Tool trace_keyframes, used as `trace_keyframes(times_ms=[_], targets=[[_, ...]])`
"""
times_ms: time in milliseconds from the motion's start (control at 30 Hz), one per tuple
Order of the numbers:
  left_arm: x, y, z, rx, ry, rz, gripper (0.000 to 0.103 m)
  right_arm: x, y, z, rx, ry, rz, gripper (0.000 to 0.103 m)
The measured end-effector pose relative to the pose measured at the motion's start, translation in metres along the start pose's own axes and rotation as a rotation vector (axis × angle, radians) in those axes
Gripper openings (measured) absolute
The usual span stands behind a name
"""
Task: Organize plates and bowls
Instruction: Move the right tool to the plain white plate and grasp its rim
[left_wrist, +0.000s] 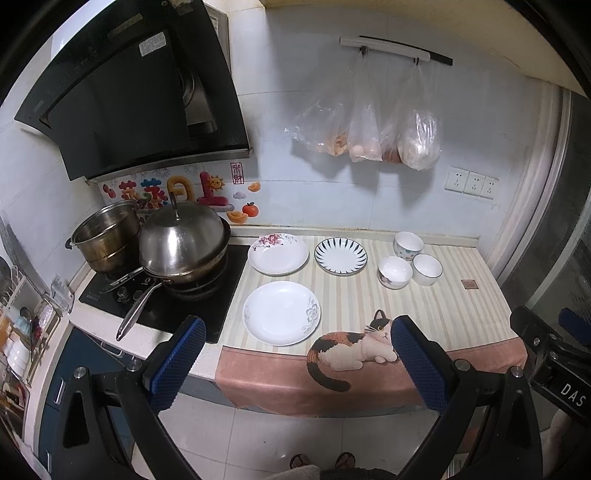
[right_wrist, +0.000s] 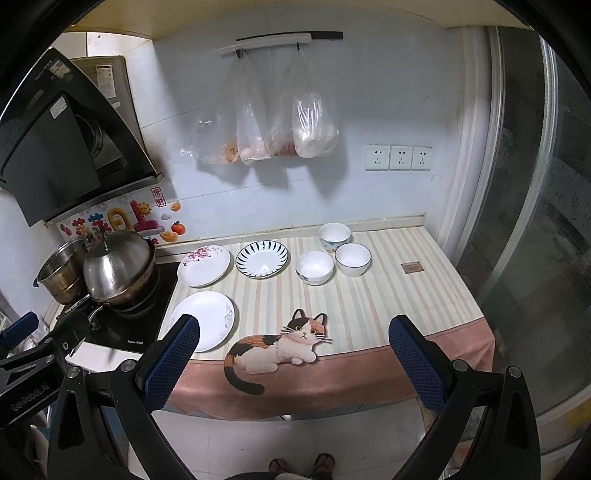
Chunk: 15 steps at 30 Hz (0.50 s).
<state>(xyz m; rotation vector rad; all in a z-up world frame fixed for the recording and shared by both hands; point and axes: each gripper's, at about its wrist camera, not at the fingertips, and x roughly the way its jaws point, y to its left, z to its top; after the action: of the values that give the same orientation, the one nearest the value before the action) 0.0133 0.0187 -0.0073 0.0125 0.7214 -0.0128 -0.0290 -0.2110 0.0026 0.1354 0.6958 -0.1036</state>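
Observation:
Three plates lie on the striped cloth: a white plate with grey flowers (left_wrist: 281, 312) (right_wrist: 207, 319) near the front, a pink-flowered plate (left_wrist: 277, 254) (right_wrist: 204, 265) behind it, and a blue-striped plate (left_wrist: 340, 256) (right_wrist: 262, 257) to its right. Three white bowls stand in a cluster at the right: one at the back (left_wrist: 408, 245) (right_wrist: 334, 236), one at the front left (left_wrist: 394, 271) (right_wrist: 314, 267), one blue-rimmed (left_wrist: 427, 269) (right_wrist: 352, 259). My left gripper (left_wrist: 297, 363) and my right gripper (right_wrist: 293, 363) are both open and empty, held in front of the counter's edge.
A stove (left_wrist: 155, 295) with a lidded wok (left_wrist: 183, 243) and a steel pot (left_wrist: 107, 234) stands at the left. A range hood (left_wrist: 129, 92) hangs above it. Plastic bags (left_wrist: 373, 129) hang on the wall. A small brown square (left_wrist: 469, 284) lies at the right. A cat picture (right_wrist: 280, 343) decorates the cloth.

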Motion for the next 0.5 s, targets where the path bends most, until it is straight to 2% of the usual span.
trace_keyframes(times_ms=[100,200,300,400,433,500], targets=[[0.017,0.009,-0.002,-0.01,-0.002,-0.01,0.103,0.014,0.004,-0.003,0.012,0.016,0.03,0.103],[0.046,0.026,-0.004,-0.024,0.033,-0.024,0.103,0.041,0.014,-0.006,0.008,0.056,0.12,0.103],[0.08,0.045,-0.009,-0.051,0.072,-0.011,0.103,0.08,0.027,-0.015,0.015,0.151,0.19,0.103],[0.124,0.068,-0.016,-0.076,0.128,0.051,0.103,0.128,0.039,-0.027,0.029,0.251,0.224,0.103],[0.146,0.078,-0.02,-0.093,0.162,0.078,0.103,0.143,0.044,-0.031,0.029,0.28,0.233,0.103],[0.18,0.093,-0.027,-0.131,0.228,0.083,0.103,0.186,0.056,-0.041,0.005,0.363,0.234,0.103]])
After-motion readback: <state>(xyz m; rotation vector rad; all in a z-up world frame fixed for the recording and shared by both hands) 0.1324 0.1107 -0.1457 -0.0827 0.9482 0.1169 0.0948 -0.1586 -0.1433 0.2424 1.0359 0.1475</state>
